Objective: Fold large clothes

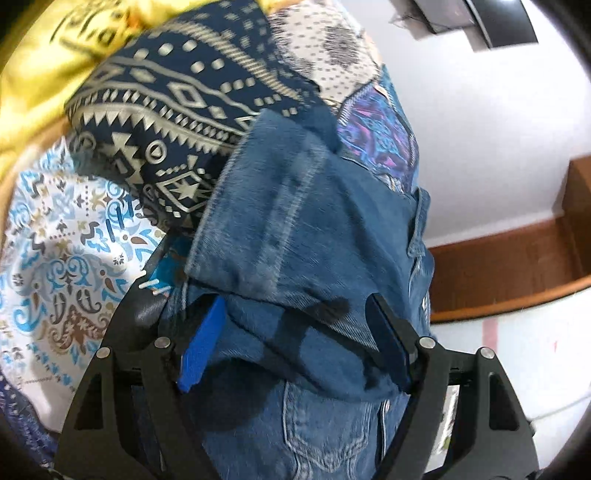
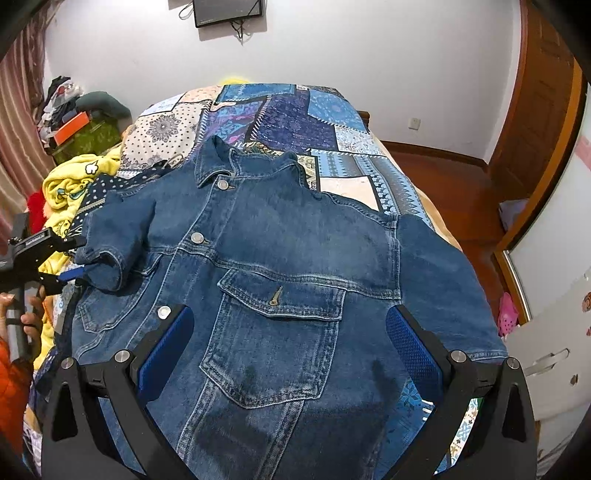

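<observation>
A blue denim jacket point(image 2: 280, 266) lies front-up on the patchwork bed cover point(image 2: 295, 114), collar at the far end. Its left short sleeve point(image 2: 110, 240) is folded in over the chest. My left gripper point(image 2: 79, 258) sits at that sleeve's cuff at the left edge of the right wrist view. In the left wrist view the sleeve point(image 1: 295, 229) lies between the wide-apart jaws of the left gripper point(image 1: 295, 343), which looks open. My right gripper point(image 2: 290, 339) is open and hovers over the chest pocket point(image 2: 273, 332), holding nothing.
A yellow printed garment point(image 2: 70, 192) and other clothes are piled at the bed's left side. A wooden door point(image 2: 539, 110) and white cabinet point(image 2: 554, 314) stand on the right. A dark screen point(image 2: 229, 11) hangs on the far wall. The floor point(image 2: 443, 177) is brown wood.
</observation>
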`<state>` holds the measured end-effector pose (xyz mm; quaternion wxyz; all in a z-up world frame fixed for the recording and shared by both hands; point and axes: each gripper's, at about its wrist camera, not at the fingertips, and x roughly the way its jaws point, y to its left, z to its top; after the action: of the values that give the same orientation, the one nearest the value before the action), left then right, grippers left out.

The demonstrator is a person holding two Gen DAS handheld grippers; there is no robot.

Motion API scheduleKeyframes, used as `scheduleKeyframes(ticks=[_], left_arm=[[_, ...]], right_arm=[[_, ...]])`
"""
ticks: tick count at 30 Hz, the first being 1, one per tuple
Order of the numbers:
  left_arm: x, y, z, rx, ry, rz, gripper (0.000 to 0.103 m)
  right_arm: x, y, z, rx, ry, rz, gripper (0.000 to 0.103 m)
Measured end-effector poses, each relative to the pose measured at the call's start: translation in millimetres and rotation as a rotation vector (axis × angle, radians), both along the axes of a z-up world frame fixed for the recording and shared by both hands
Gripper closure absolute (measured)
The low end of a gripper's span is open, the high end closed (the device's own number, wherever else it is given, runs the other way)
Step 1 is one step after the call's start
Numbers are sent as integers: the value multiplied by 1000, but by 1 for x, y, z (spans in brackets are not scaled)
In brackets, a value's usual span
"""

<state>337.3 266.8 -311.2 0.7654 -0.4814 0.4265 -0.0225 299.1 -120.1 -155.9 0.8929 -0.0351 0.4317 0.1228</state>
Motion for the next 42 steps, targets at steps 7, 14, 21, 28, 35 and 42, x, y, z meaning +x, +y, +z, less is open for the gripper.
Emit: scheduleKeyframes(ticks=[7, 14, 21, 28, 35, 42], left_arm=[[21, 5, -5, 59, 16, 43, 36], [27, -9, 46, 485, 1, 73, 84], [33, -41, 142, 689, -180, 53, 85], [46, -129, 238, 806, -430, -31, 87], [77, -239, 270, 827, -570, -198, 95], [104, -336, 208, 812, -500, -413, 96]], right_arm=[[3, -2, -3, -11, 10, -7, 0], [3, -6, -2, -14, 1, -11, 0], [2, -18, 3, 0, -18, -26, 0], [-2, -42, 12, 42, -50, -62, 0], [-3, -84, 15, 109, -60, -142, 0], [-7, -124, 11, 135, -48, -217, 0]])
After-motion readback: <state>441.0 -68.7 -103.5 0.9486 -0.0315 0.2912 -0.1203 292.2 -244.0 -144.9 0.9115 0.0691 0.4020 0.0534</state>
